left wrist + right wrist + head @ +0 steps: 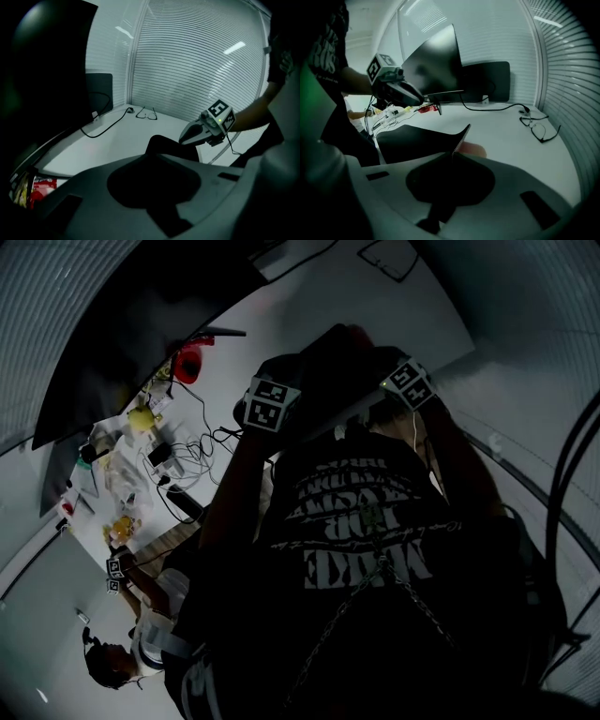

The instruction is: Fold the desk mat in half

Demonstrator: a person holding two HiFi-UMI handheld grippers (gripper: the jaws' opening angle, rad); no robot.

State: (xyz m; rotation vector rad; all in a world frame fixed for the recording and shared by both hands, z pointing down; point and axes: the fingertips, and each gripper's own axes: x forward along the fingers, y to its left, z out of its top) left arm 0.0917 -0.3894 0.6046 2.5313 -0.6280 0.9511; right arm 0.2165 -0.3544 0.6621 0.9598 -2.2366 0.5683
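Black desk mat (417, 140), one edge held up over the white desk (511, 136). Risk, as judged: the bite was shallow, so the mat could slip free, or fold crooked under uneven travel. Left gripper (152, 158) and right gripper (452, 155) were each clamped nearly closed on that edge.

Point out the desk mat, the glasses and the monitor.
desk mat (412, 140), right gripper view, its black top surface.
glasses (534, 125), right gripper view, bridge of the frame.
monitor (433, 63), right gripper view, middle of its dark screen.
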